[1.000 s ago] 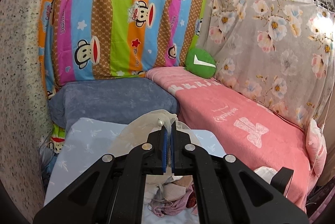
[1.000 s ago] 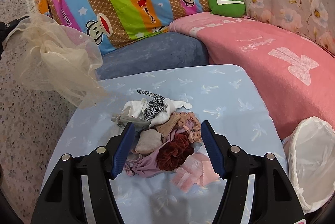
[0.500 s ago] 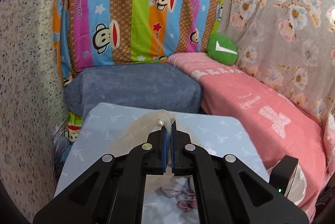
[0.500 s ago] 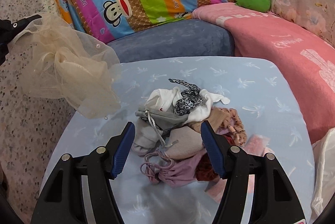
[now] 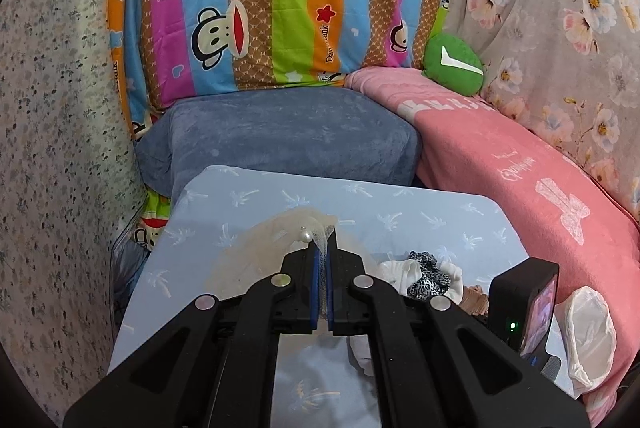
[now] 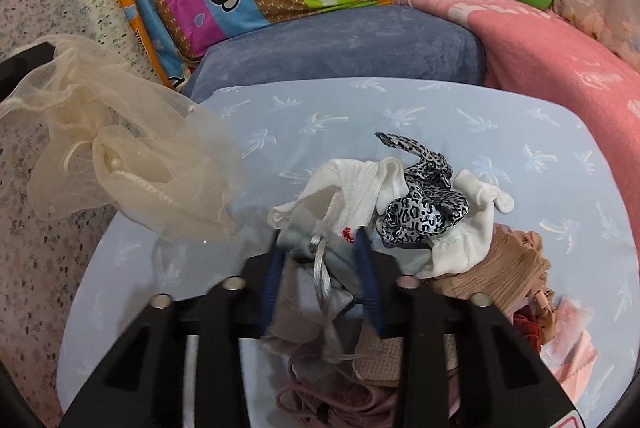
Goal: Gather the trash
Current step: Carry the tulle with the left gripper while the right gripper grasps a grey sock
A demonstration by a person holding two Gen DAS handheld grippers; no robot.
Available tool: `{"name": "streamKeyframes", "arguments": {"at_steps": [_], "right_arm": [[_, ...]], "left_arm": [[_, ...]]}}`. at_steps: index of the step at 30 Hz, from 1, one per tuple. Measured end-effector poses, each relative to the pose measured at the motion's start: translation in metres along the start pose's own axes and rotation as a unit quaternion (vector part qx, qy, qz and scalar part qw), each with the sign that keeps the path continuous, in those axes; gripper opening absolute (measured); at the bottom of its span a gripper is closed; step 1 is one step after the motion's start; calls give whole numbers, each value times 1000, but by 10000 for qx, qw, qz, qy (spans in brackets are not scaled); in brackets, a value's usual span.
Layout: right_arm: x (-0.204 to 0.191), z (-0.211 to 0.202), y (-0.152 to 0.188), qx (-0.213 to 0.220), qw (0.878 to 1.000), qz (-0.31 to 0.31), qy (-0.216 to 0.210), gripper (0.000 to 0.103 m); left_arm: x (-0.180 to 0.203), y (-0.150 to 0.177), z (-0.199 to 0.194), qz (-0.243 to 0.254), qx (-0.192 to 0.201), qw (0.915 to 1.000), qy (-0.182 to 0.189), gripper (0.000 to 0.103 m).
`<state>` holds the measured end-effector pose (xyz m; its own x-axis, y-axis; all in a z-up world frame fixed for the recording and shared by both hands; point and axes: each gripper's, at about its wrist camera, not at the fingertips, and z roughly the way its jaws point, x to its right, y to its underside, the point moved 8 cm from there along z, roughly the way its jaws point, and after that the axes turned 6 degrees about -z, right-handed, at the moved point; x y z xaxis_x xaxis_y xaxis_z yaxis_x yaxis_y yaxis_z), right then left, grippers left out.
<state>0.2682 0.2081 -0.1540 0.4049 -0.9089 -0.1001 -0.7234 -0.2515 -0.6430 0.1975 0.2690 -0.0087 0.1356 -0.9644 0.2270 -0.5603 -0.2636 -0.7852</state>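
Note:
A heap of small cloth items (image 6: 420,200) lies on the light blue table (image 6: 440,108): white, leopard-print, tan, pink and dark red pieces. My right gripper (image 6: 318,240) is down in the heap's near left side, its jaws closing, with the blue pads pressed on a grey drawstring pouch (image 6: 340,254). My left gripper (image 5: 322,248) is shut on a cream mesh cloth with pearls (image 5: 256,248). That mesh cloth (image 6: 120,156) hangs above the table's left edge in the right wrist view.
A white plastic bag (image 5: 588,336) stands open off the table's right side, against the pink-covered sofa (image 5: 520,164). A blue-grey cushion (image 5: 280,132) lies behind the table. A speckled wall (image 5: 60,148) closes the left. The right gripper's camera body (image 5: 524,304) shows beside the heap.
My right gripper came down into the heap and its jaws narrowed from wide apart onto the grey pouch. My left gripper sank toward the table, still holding the mesh cloth.

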Motion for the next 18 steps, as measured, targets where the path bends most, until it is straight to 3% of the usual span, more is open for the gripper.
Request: {"name": "streamKeyframes", "arguments": {"at_steps": [1,8,18], "right_arm": [[1,-1,0,3,10000,26,-19,7],[12,-53,-13,510,9985,185,-26,6],[60,-173,-35,1364,9890,497,276,6]], "left_arm": [[1,0,2,1,-22,10000,11,2],[20,-4,-9,60,14,9997,216,2],[90,-14,-46,358,277,9957,805,2]]}}
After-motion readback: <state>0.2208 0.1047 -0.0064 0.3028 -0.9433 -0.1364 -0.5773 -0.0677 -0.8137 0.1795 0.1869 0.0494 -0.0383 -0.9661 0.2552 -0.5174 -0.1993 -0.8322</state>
